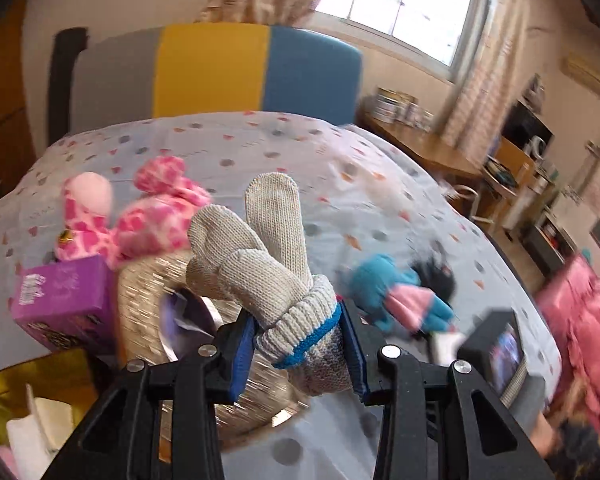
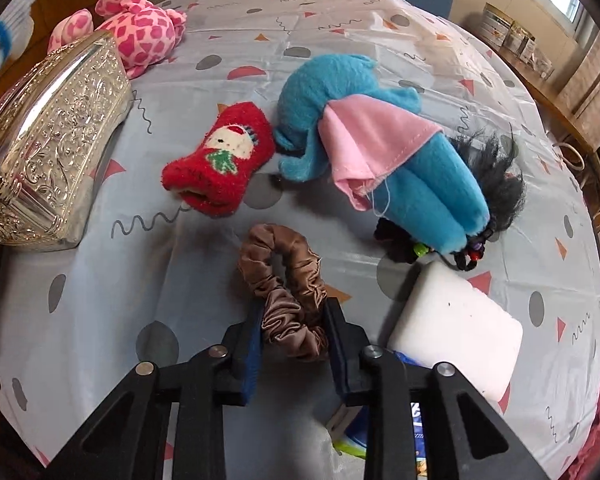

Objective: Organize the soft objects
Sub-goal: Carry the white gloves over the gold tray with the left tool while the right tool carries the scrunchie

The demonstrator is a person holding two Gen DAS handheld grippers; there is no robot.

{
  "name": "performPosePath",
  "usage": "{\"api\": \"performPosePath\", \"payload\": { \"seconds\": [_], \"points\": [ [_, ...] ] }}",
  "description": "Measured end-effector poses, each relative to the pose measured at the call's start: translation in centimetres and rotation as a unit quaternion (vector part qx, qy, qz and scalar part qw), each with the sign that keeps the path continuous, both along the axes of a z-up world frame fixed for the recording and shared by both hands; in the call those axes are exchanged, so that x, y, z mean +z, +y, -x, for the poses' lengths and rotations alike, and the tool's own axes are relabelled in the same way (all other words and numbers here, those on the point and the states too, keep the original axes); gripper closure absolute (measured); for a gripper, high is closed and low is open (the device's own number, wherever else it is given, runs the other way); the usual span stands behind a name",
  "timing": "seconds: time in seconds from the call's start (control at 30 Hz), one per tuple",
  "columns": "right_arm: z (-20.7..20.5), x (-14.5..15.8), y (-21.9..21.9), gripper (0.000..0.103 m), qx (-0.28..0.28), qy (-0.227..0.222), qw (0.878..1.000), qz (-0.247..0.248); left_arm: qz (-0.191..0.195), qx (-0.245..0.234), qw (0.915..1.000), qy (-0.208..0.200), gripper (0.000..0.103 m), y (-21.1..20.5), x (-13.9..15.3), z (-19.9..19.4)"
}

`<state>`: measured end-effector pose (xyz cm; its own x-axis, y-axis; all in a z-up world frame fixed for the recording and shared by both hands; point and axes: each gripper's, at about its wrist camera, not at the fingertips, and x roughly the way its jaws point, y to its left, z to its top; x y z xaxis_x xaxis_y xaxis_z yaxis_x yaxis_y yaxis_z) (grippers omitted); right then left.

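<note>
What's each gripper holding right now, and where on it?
Left gripper pinches the grey knit glove at its blue-banded cuff. Right gripper has closed on the brown satin scrunchie at its near loop.

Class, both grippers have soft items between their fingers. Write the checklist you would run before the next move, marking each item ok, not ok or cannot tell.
1. Left gripper clamped on the knit glove: ok.
2. Glove lifted clear of the tablecloth: ok.
3. Right gripper pads pressing the brown scrunchie: ok.
4. Scrunchie lifted: cannot tell.
5. White block clear of the right gripper: not ok, close beside it.
6. Drop-off place visible: cannot tell.
</note>
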<state>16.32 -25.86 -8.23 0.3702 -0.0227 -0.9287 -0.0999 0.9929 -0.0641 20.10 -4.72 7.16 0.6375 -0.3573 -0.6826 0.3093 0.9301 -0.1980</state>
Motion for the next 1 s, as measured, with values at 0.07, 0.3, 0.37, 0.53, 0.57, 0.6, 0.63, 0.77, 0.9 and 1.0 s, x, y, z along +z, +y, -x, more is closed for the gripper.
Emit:
{"api": "performPosePath", "payload": {
  "seconds": [0.07, 0.3, 0.37, 0.53, 0.57, 0.6, 0.63, 0.77, 0.9, 1.0],
  "points": [
    [0.0, 0.2, 0.1, 0.075, 0.001, 0.000, 1.000, -0.001, 0.001, 0.018, 0.9998, 0.001, 0.063, 1.1, 0.1, -0.6],
    [-0.2, 0.1, 0.0, 0.075, 0.008, -0.003, 1.000, 0.004, -0.017, 0.079, 0.9967, -0.008, 0.063, 5.7, -0.1, -0.6],
    [0.1, 0.1, 0.2, 0.075, 0.013, -0.007, 1.000, 0.011, -0.021, 0.096, 0.9951, -0.008, 0.063, 6.9, -0.4, -0.1],
    [0.3, 0.0, 0.8, 0.074, 0.023, -0.015, 0.999, 0.024, -0.026, 0.133, 0.9907, -0.013, 0.063, 9.5, -0.8, 1.4],
    [0.3, 0.0, 0.8, 0.074, 0.024, -0.016, 0.999, 0.026, -0.027, 0.141, 0.9896, -0.014, 0.063, 10.1, -0.9, 1.8],
    [0.4, 0.0, 0.9, 0.074, 0.025, -0.017, 0.999, 0.028, -0.028, 0.147, 0.9887, -0.015, 0.063, 10.6, -1.0, 2.1],
    [0.4, 0.0, 1.0, 0.074, 0.026, -0.018, 0.999, 0.030, -0.029, 0.153, 0.9877, -0.016, 0.063, 11.2, -1.1, 2.5],
    [0.9, 0.0, 1.6, 0.074, 0.033, -0.024, 0.998, 0.044, -0.030, 0.172, 0.9844, -0.025, 0.063, 13.2, -0.9, 4.0],
    [1.4, 0.2, 2.0, 0.074, 0.030, -0.024, 0.998, 0.042, -0.028, 0.187, 0.9816, -0.030, 0.063, 15.0, -0.6, 5.4],
    [1.5, 0.3, 2.2, 0.074, 0.032, -0.026, 0.998, 0.045, -0.026, 0.198, 0.9794, -0.033, 0.063, 16.4, -0.5, 6.5]
  ]
}}
